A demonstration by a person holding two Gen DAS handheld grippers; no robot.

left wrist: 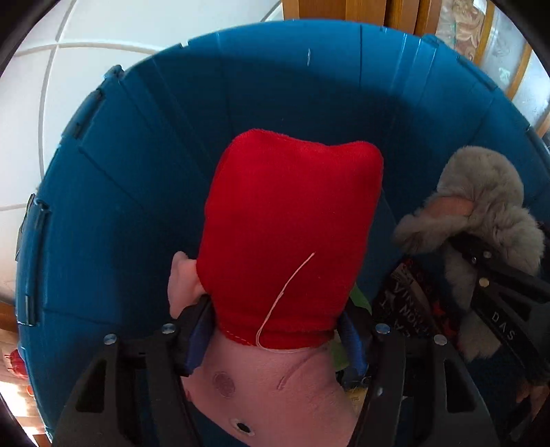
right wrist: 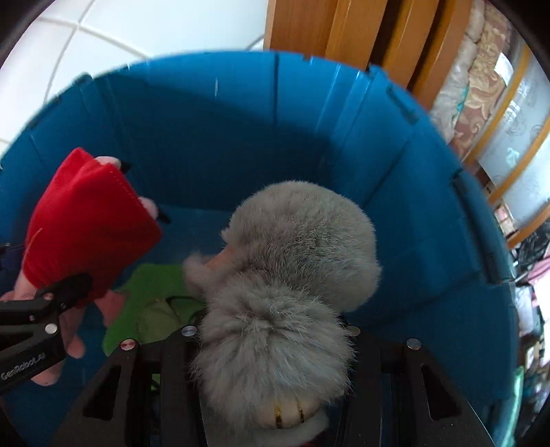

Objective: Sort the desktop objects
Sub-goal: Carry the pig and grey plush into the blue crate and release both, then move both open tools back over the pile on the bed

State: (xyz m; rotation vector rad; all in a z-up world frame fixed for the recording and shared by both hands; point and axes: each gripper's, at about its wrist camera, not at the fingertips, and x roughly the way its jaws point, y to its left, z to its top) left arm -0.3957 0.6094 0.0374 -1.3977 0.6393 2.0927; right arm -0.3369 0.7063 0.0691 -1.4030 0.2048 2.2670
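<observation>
This is a home, a lived-in room. White floor tiles [left wrist: 103,37] run under a blue bin [right wrist: 395,178] that holds soft toys. Behind it stands a wooden cabinet [right wrist: 343,31] with frosted glass doors [right wrist: 515,137], and folded patterned quilts [right wrist: 481,62] are stacked inside. Household clutter piles up at the right edge.

Bright toys over a blue bin

Pink plush toy [left wrist: 275,385] in a red dress [left wrist: 292,233], a grey furry toy [right wrist: 282,292], green cloth [right wrist: 151,285] below; deep blue bin [left wrist: 137,172], black grippers [left wrist: 275,330].
</observation>
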